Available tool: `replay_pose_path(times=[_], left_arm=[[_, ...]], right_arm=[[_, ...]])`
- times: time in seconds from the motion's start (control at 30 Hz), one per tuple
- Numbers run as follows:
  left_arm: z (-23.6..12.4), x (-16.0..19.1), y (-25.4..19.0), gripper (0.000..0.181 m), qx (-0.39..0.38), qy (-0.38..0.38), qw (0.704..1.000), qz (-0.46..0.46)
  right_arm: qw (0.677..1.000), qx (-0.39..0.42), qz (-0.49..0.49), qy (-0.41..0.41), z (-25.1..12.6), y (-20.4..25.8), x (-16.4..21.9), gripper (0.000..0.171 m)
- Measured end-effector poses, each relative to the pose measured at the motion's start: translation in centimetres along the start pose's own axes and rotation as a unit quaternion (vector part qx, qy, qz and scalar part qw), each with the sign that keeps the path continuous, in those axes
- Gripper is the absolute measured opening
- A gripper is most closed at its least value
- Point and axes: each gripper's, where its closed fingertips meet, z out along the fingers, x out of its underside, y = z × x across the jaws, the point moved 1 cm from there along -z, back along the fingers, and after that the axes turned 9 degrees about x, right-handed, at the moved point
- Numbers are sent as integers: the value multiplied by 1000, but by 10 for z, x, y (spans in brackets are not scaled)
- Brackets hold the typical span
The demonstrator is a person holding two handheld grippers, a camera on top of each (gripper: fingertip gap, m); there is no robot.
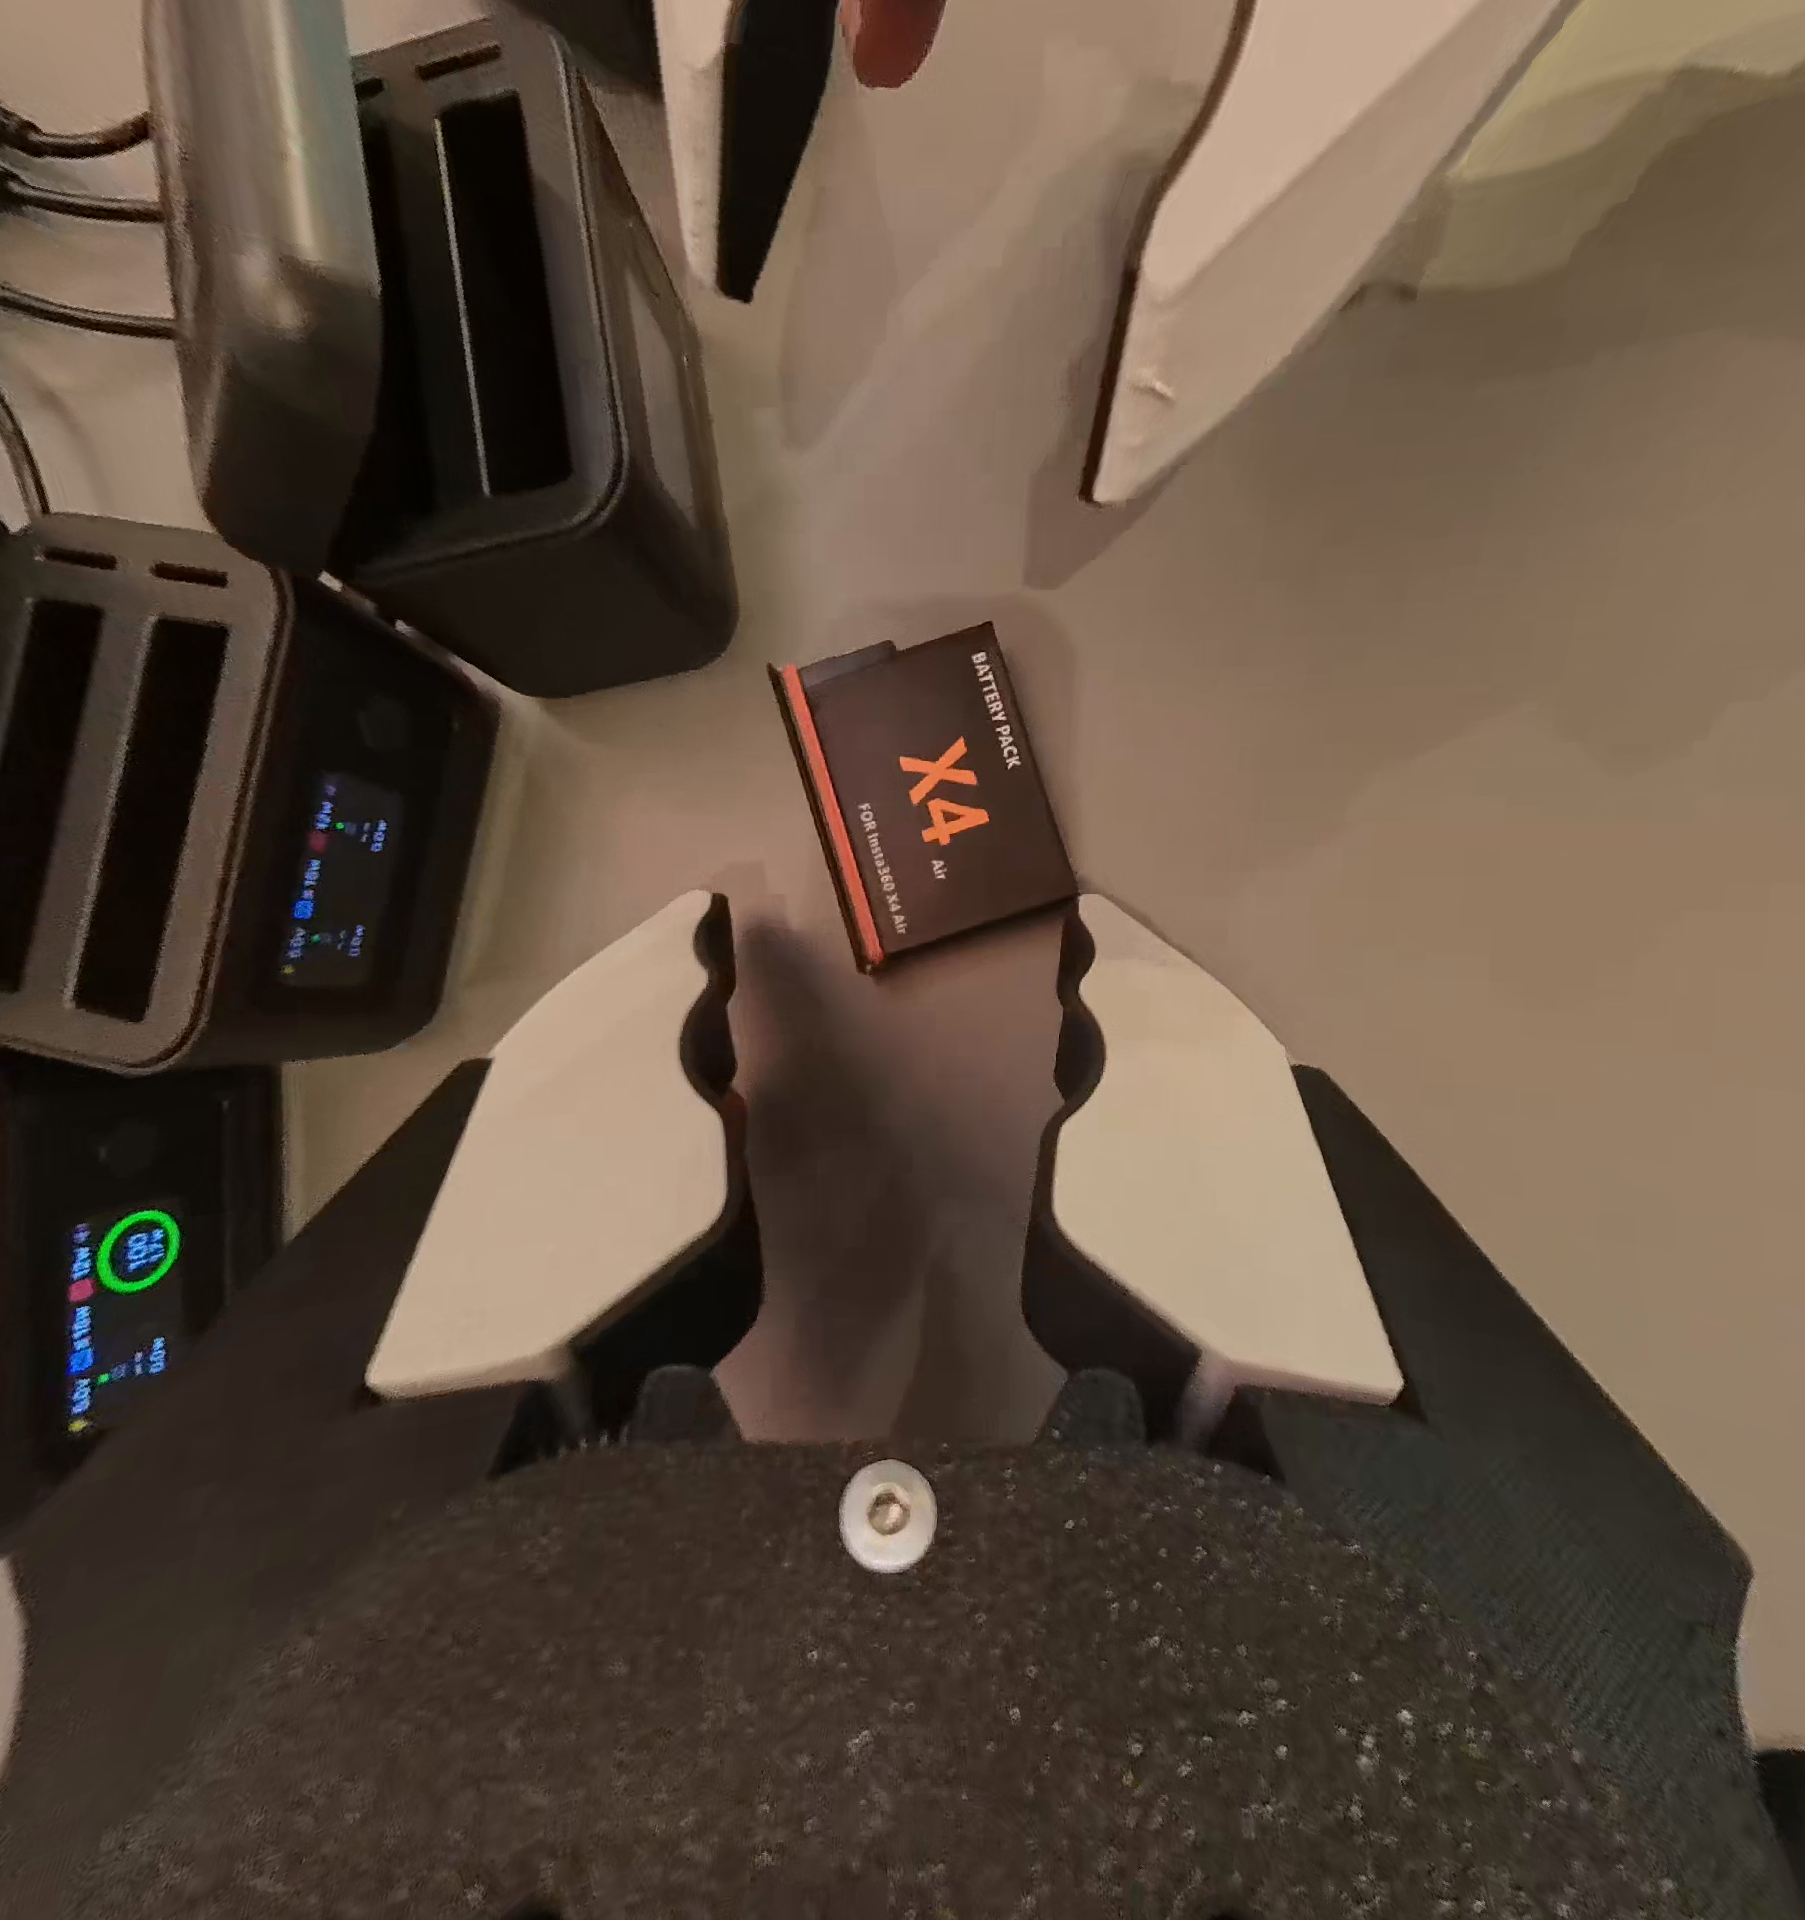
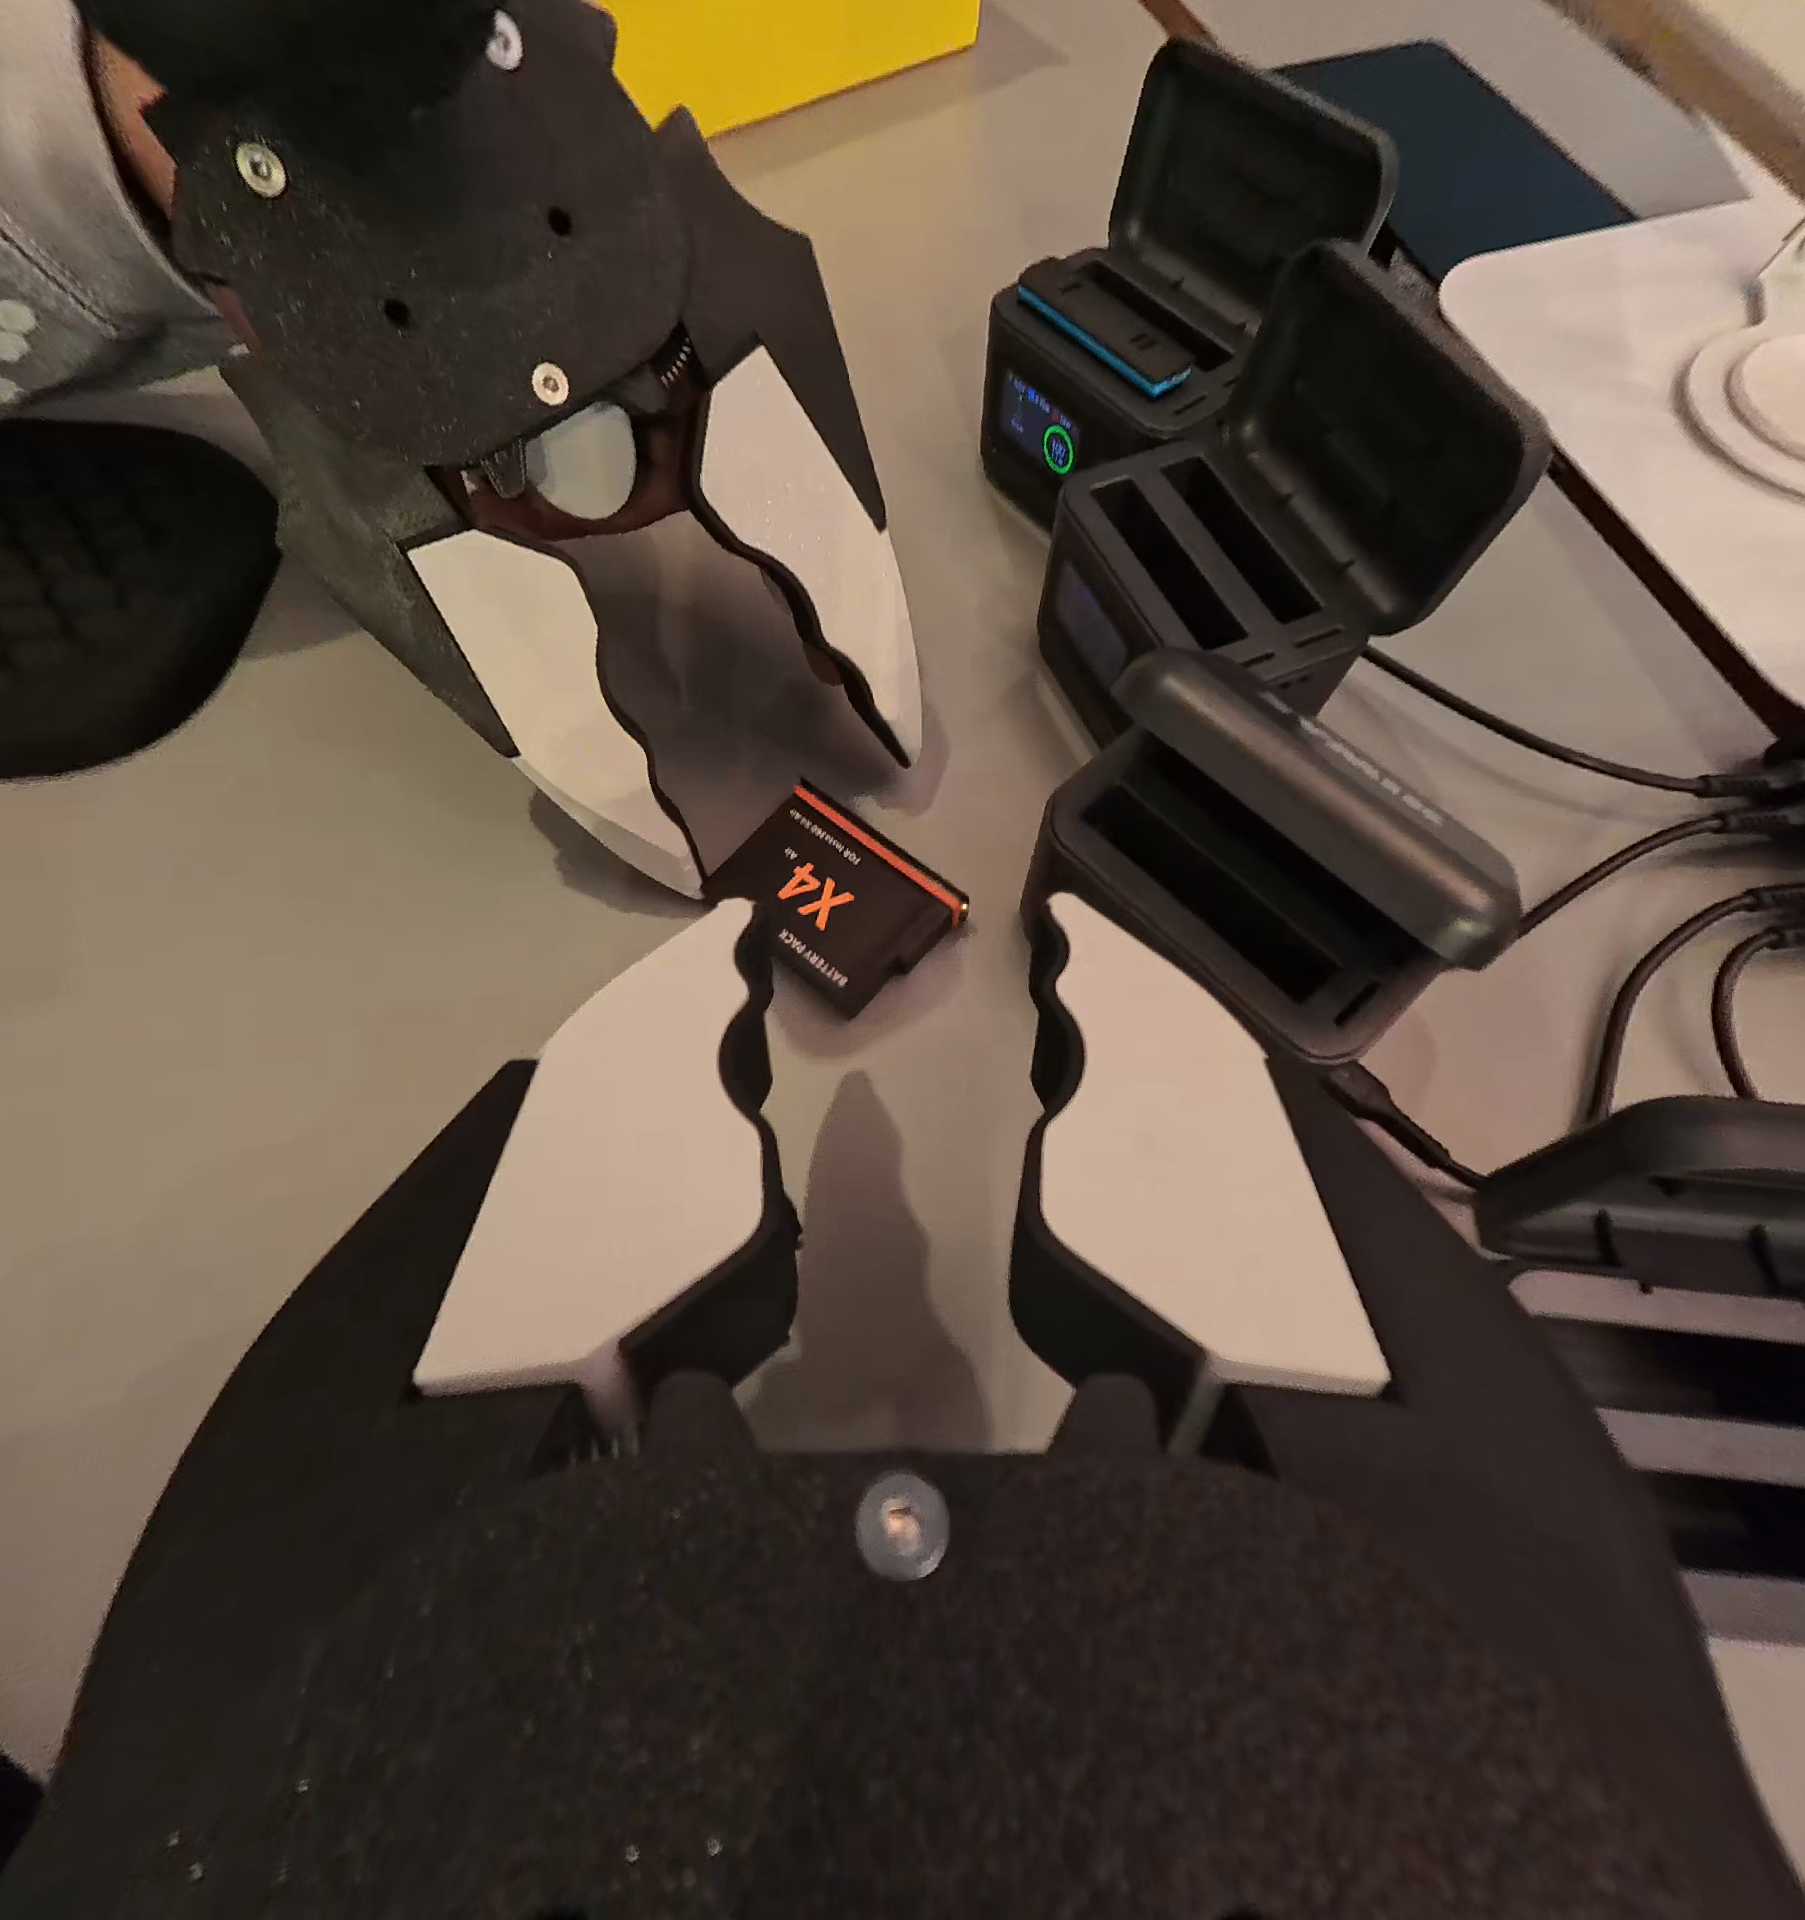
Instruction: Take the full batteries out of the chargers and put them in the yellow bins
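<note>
A black battery with an orange edge (image 1: 929, 800) lies flat on the grey table (image 1: 1397, 935), also in the right wrist view (image 2: 856, 904). My left gripper (image 1: 896, 914) is open and empty, its tips just short of the battery. My right gripper (image 2: 896, 914) is open and empty on the battery's other side, facing the left gripper (image 2: 799, 816). Three open chargers stand in a row. The near one (image 2: 1241, 914) and the middle one (image 2: 1189, 592) show empty slots. The far one (image 2: 1085, 384) holds a blue-topped battery (image 2: 1106, 332) and shows a green ring. A yellow bin (image 2: 794, 52) is behind.
Black cables (image 2: 1604, 769) run from the chargers to the right. A white stand (image 2: 1656, 416) and a dark blue flat item (image 2: 1480, 156) lie behind them. A black device (image 2: 1687, 1216) sits at the right edge. A person's sleeve (image 2: 4, 208) is at the upper left. Left tips to right tips: about 8 cm.
</note>
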Motion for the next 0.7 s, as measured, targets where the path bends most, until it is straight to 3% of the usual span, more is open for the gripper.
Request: replay_pose_path(times=[0.43,0.53,0.63,0.7], left_arm=[[8,-5,-14,73,35,5,997,-72],[9,-8,-7,66,12,-5,996,-92],[9,-9,-3,43,-6,-5,996,-85],[7,-8,-3,43,-13,1,997,-72]], right_arm=[[1000,-6,2,30,2,1,11,50],[1000,-5,2,27,2,1,10,50],[1000,-5,0,27,2,2,9,49],[1000,-7,0,27,3,4,8,49]])
